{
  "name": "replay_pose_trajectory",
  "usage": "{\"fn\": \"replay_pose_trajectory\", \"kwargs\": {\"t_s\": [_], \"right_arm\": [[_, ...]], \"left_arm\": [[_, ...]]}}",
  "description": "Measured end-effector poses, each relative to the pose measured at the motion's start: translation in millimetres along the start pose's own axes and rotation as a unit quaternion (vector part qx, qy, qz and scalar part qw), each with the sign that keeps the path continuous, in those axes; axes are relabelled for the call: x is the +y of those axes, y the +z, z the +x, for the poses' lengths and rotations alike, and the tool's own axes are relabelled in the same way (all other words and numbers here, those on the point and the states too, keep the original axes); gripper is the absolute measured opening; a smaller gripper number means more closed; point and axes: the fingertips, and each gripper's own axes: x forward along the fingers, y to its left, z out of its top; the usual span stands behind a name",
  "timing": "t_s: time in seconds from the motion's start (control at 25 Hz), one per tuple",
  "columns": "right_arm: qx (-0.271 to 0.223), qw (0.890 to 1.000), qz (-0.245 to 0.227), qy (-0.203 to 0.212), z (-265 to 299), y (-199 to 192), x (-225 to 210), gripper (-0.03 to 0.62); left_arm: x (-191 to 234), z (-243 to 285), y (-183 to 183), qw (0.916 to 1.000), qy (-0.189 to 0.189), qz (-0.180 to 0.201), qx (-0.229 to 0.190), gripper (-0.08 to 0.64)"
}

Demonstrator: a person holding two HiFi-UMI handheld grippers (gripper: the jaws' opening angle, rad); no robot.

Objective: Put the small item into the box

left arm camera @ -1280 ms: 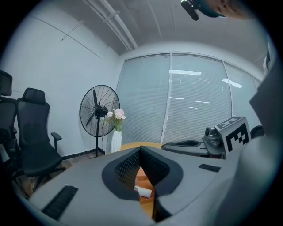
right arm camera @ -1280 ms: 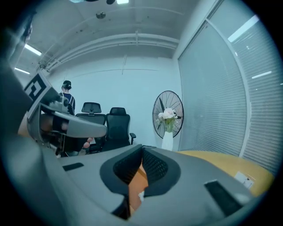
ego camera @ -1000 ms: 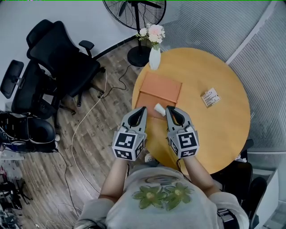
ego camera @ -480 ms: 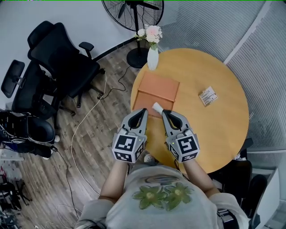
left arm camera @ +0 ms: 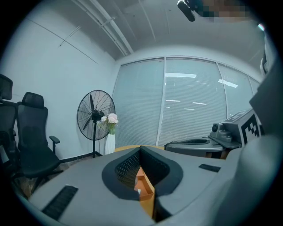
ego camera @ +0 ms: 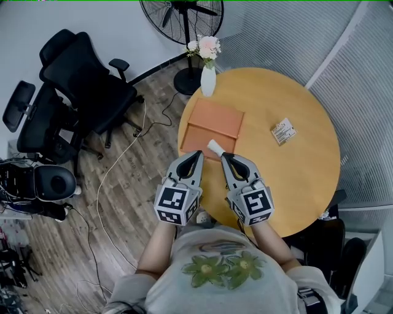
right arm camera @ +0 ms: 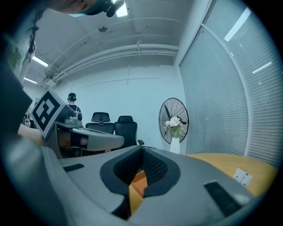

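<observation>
A flat orange box [ego camera: 212,122] lies on the round wooden table [ego camera: 288,178]. The small white item [ego camera: 214,146] rests at the box's near edge; I cannot tell whether it is inside the box. My right gripper [ego camera: 223,156] hovers just short of it, shut and empty. My left gripper [ego camera: 196,153] hangs beside it over the table's near-left rim, its jaws together with nothing in them. Through the left gripper's [left arm camera: 141,174] jaw gap I see the orange box [left arm camera: 145,187] and a white speck. The right gripper view [right arm camera: 140,172] shows only orange between the jaws.
A white vase of flowers [ego camera: 207,76] stands at the table's far-left edge, with a floor fan [ego camera: 184,18] behind it. A small printed packet [ego camera: 283,130] lies to the right of the box. Black office chairs [ego camera: 86,86] and cables occupy the floor on the left.
Both grippers have drawn back a little toward the person and lifted slightly. The white item stays at the box's near edge.
</observation>
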Motion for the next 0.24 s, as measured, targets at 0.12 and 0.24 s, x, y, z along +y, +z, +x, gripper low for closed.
{"fn": "replay_pose_trajectory", "kwargs": {"t_s": [0.12,0.24], "right_arm": [[-0.002,1.0,-0.001,0.0,-4.3,1.4,0.2,0.005],[-0.001,1.0,-0.002,0.0,-8.6,1.0,-0.7,0.005]], "left_arm": [[-4.4,-1.8,0.4,1.0,-0.001,0.001,-0.001,0.002],[-10.0,-2.4,-1.3,1.0,-0.002,0.002,0.0,0.002]]}}
